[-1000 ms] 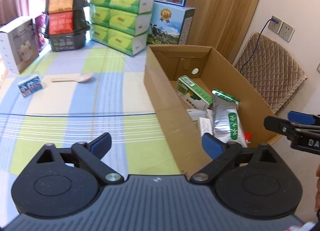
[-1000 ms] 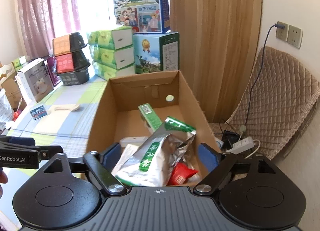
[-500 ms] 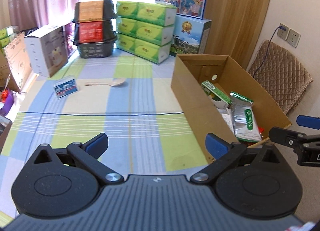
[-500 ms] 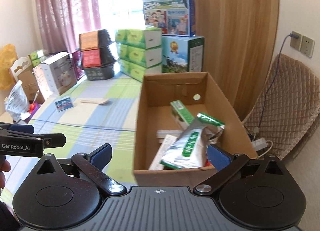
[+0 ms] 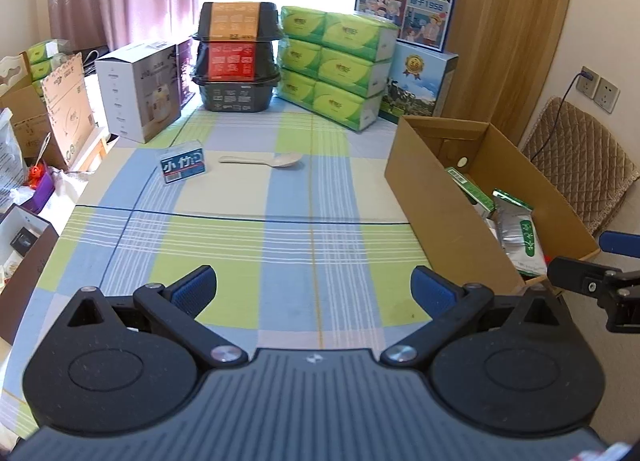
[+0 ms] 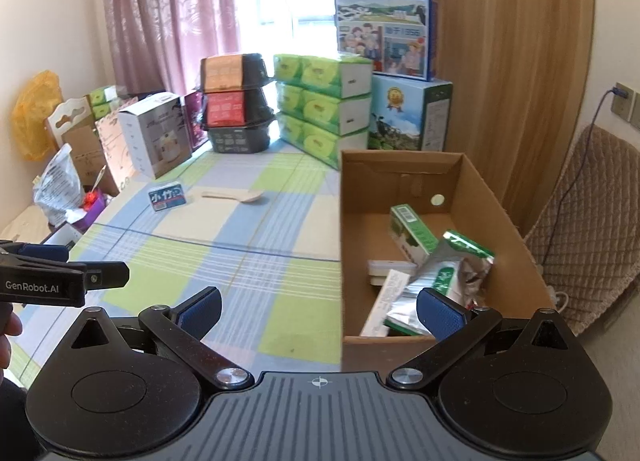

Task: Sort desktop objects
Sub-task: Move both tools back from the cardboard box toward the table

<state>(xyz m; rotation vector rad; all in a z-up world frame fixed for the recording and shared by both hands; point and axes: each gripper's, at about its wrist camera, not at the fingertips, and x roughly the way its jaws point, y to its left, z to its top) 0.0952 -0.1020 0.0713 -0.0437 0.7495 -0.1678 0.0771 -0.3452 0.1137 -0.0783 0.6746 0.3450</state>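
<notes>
**Two items left to box**

Both hand-held grippers hang over the near edge of the counter (image 5: 280,245), jaws spread wide and holding nothing. The left hand-held gripper (image 5: 314,287) faces straight down the checked cloth; the right hand-held gripper (image 6: 318,311) sits beside it, aimed half at the cloth and half at the box (image 6: 496,221).

The box stands ahead and to the right of the left hand-held gripper, open side up at the counter's right edge, so things can be dropped in from above. It already holds a green carton (image 6: 412,231), a silver pouch (image 6: 444,281) and some flat packs, which suggests it is the collecting place.

Well ahead of both hand-held grippers, toward the left, a blue card box (image 5: 183,167) stands on edge, and a pale spoon (image 5: 262,160) lies flat just to its right. They look like the last loose items. Either needs a long forward reach; the flat spoon looks the harder pinch.
</notes>
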